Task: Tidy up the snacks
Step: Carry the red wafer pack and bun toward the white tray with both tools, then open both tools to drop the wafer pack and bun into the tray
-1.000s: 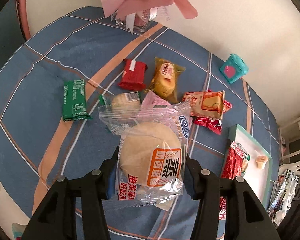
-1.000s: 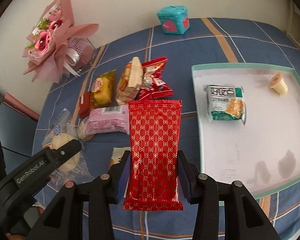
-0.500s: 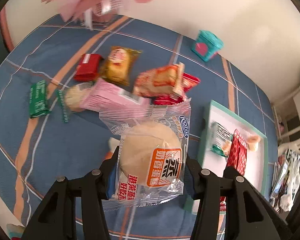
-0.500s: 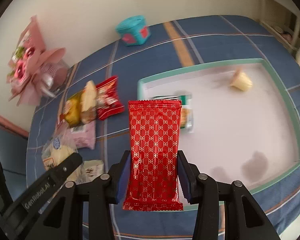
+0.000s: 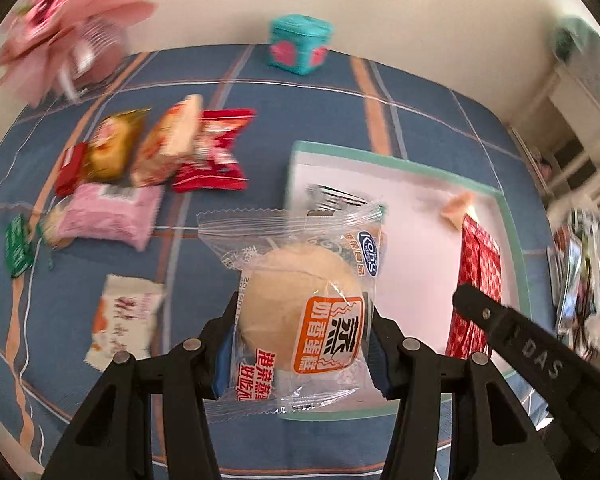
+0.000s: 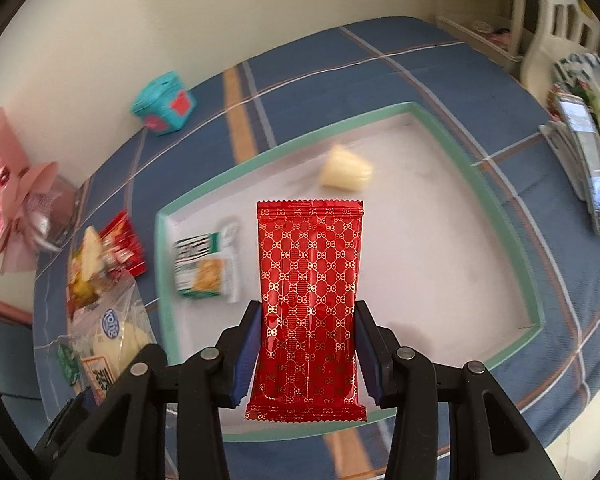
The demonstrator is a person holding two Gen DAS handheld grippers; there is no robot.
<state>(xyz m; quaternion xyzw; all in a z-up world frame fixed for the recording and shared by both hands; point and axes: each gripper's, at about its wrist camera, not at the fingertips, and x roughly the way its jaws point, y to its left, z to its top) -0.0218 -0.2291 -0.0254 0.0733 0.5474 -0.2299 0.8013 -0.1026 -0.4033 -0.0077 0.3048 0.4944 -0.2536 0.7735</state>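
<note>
My left gripper (image 5: 301, 344) is shut on a clear-wrapped steamed cake (image 5: 300, 312), held over the near left edge of the green-rimmed white tray (image 5: 379, 156). My right gripper (image 6: 305, 350) is shut on a red patterned snack pack (image 6: 309, 280), held above the tray (image 6: 499, 208). A green-and-white cracker pack (image 6: 204, 268) and a small pale jelly cup (image 6: 345, 172) lie in the tray. In the left wrist view the red pack (image 5: 477, 268) and the right gripper's arm show at the right.
Loose snacks lie on the blue plaid cloth left of the tray: a pink pack (image 5: 108, 216), red packs (image 5: 212, 156), a yellow pack (image 5: 112, 148), a green pack (image 5: 18, 246), a white pack (image 5: 122, 316). A teal box (image 5: 300, 42) and pink bouquet (image 5: 60, 28) stand near the wall.
Both grippers have swept right from the snack pile to over the tray, each still holding its pack. The views have also rolled.
</note>
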